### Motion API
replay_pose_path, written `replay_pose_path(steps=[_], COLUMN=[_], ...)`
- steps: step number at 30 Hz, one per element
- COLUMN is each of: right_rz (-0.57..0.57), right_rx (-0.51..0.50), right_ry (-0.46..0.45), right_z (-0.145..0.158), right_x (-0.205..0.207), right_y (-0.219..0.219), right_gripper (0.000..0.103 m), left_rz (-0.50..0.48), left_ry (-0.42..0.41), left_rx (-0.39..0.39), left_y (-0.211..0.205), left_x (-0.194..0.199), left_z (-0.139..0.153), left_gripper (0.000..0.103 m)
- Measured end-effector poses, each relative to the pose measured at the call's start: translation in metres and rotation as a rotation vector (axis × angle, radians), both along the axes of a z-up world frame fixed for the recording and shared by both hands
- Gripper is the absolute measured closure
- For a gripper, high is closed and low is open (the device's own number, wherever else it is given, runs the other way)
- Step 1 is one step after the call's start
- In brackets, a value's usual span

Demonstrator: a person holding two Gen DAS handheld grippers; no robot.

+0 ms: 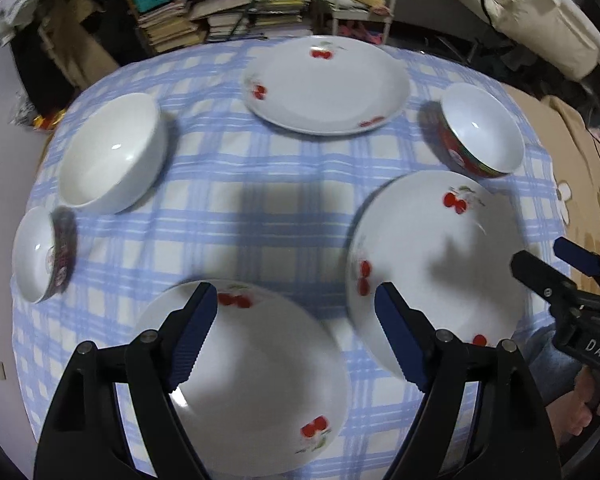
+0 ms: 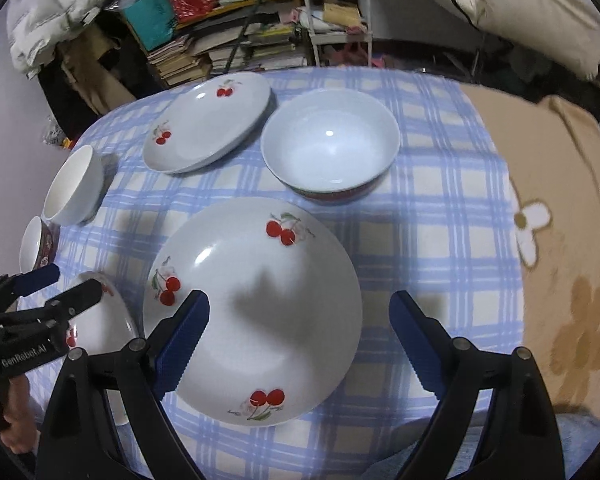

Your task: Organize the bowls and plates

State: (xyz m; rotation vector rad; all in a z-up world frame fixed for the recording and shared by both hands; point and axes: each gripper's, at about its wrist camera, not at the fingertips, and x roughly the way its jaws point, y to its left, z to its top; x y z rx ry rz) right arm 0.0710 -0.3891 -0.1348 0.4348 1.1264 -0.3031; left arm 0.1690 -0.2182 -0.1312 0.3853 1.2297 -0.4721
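Observation:
Three white cherry-print plates lie on the blue checked tablecloth [image 1: 260, 208]: a near plate [image 1: 260, 384] under my open left gripper [image 1: 296, 336], a right plate [image 1: 440, 264], and a far plate [image 1: 324, 84]. In the right wrist view the right plate [image 2: 256, 312] lies under my open right gripper [image 2: 300, 340]; the far plate [image 2: 208, 124] is behind it. A plain white bowl [image 1: 108, 152] and a small patterned bowl [image 1: 44, 256] sit at the left. A red-sided bowl [image 1: 480, 132] sits at the right and shows in the right wrist view [image 2: 328, 148].
Shelves with stacked books [image 1: 220, 12] and a white rack [image 1: 364, 4] stand behind the table. A beige flowered cover [image 2: 560, 220] lies to the right of the table. The right gripper [image 1: 572, 300] shows at the left wrist view's right edge.

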Motion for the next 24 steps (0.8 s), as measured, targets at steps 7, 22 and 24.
replay_pose_path(steps=[7, 22, 24], right_rz=[-0.071, -0.124, -0.112], right_rx=[0.115, 0.174, 0.171], right_ry=[0.012, 0.155, 0.171], right_z=[-0.018, -0.053, -0.057], right_x=[-0.004, 0.0, 0.002], right_y=[-0.021, -0.03, -0.028], right_gripper=[0.007, 0.021, 0.029], left_rz=[-0.047, -0.063, -0.077], left_ry=[0.048, 0.12, 0.113], left_rx=[0.023, 0.016, 0.029], left_y=[-0.023, -0.042, -0.045], left_x=[-0.003, 0.002, 0.0], left_z=[-0.021, -0.037, -0.039], left_gripper=[0.023, 0.033, 0.037])
